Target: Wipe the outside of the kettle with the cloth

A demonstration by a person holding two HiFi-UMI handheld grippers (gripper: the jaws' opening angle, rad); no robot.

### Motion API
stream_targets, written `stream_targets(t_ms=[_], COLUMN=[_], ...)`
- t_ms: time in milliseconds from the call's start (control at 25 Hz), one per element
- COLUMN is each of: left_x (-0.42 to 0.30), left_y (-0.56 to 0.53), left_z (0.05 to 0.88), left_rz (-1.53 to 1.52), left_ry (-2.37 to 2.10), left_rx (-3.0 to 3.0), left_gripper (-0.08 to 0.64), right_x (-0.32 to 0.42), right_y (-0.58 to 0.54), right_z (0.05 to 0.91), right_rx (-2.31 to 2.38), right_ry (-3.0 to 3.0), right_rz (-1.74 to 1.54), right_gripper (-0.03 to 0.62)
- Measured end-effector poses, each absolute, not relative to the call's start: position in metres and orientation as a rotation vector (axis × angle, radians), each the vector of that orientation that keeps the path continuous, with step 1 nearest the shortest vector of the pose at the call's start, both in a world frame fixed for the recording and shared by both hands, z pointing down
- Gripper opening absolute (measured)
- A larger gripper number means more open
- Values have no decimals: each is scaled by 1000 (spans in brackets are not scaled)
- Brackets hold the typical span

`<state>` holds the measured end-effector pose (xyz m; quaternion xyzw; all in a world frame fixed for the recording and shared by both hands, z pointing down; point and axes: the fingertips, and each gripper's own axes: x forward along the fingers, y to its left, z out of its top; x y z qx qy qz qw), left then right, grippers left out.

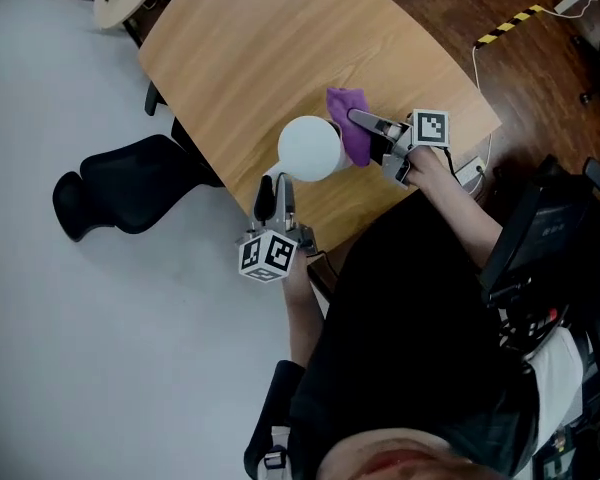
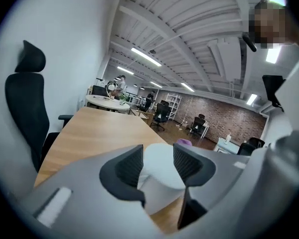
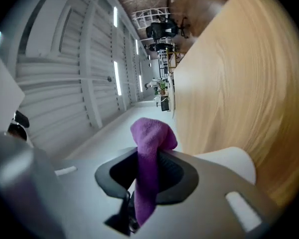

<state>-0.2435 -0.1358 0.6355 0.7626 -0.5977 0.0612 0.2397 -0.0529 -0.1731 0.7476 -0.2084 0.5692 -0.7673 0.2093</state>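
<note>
- Right fingers (image 3: 175,176) are pinched tight on the cloth (image 3: 149,146); the kettle (image 1: 310,148) sits just beside their tips, so press flat and sweep round.
- Left fingers (image 2: 127,167), half open, appear to clamp the kettle between them; hold steady.

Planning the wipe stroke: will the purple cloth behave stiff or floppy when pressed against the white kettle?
Likely floppy: the cloth bunches and folds over where the right hand-held gripper pinches it. Probably light, since a pinch on one fold seems enough to hold it. It should mould to the kettle rather than shove it.
</note>
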Motion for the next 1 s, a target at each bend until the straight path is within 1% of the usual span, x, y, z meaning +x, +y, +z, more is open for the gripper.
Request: stream_targets(t_ms=[80,200,360,480,680,760,840,880,960,1000], left_x=[-215,-213,-230,-237,-265,-269,-265,-263,-264,-265], left_y=[-161,-164,-159,-165,-188,-195,-199,-200,-199,-198], left_z=[643,666,668,668,673,674,673,672,673,674], left_rz=[307,491,572,601,604,632,667,673,663,655], left_ry=[-1666,-1735,-1761,-1692,-1580,-1568,-1573,-1581,-1602,-1610], left_rx=[2072,1996,1968,2016,2066,2038,2011,2000,1985,1981], left_gripper=[293,310,282,279,273,258,263,246,242,239], right_x=[-67,-93,-121,-129,-142,-135,-120,-114,-109,-114], right_y=[-193,-204,-182,-170,-149,-167,-204,-219,-232,-227], right_z=[743,745,825,874,880,848,773,729,655,637], right_rx=[-456,-328,-492,-613,-551,-536,-461,-387,-216,-159], right_ry=[1574,1719,1906,2045,2211,2209,2117,2043,1893,1847], right_rz=[-2073,-1905,-2063,-2186,-2238,-2117,-1886,-1783,-1650,-1634], right_gripper=[80,80,80,80,80,81,80,80,80,80])
